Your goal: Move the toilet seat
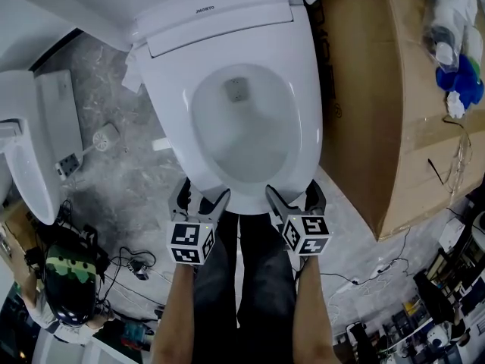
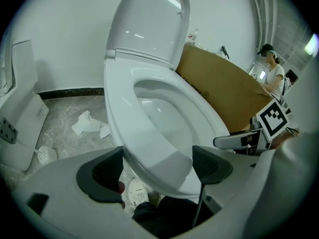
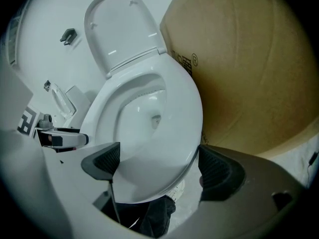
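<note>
One left gripper (image 1: 203,197), one right gripper (image 1: 294,196), both released, one toilet seat (image 1: 307,89)

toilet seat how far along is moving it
Done: the lid stands up. In hand: the left gripper and right gripper frame the front rim of the toilet seat, jaws open, nothing clamped. Left: grip and move the seat, which lies flat on the bowl.

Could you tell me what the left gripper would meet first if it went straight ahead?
Most likely the front rim of the toilet seat, which lies between the open jaws of the left gripper.
</note>
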`<state>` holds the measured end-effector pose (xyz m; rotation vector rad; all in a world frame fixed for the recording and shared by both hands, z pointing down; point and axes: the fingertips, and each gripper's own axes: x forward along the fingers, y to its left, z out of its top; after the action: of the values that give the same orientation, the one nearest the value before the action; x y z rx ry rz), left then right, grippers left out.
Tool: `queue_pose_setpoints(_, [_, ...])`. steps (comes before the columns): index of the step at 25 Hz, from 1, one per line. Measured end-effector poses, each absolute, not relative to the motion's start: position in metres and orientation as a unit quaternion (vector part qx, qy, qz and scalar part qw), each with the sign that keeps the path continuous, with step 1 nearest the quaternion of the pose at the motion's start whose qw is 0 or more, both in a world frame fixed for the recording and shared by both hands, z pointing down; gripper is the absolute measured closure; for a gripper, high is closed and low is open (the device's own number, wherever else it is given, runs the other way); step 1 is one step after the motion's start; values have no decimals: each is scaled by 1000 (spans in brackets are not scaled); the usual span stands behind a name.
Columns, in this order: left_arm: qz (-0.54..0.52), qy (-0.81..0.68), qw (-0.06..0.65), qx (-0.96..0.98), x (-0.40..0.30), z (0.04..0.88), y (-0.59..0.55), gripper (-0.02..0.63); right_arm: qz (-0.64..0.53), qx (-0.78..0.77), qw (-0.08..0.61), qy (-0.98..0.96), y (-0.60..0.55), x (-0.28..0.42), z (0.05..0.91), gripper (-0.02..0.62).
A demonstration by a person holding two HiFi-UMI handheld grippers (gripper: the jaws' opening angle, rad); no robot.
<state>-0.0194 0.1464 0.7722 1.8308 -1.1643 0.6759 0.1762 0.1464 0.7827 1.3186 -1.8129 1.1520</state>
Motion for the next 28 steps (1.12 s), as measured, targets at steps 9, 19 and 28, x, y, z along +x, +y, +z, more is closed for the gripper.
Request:
queue_pose_setpoints(9, [256,-465,425,733,-18,761,145,186,438,506,290,-684,144,173,771,133])
queue_pose_setpoints(19, [244,-471,418,738,-23,733,142,186,435,515,256,-693,140,174,733,135])
queue_pose_setpoints(28, [230,-462,410,752,-26,696,140,186,424,505,243,-711,138,171,688,135])
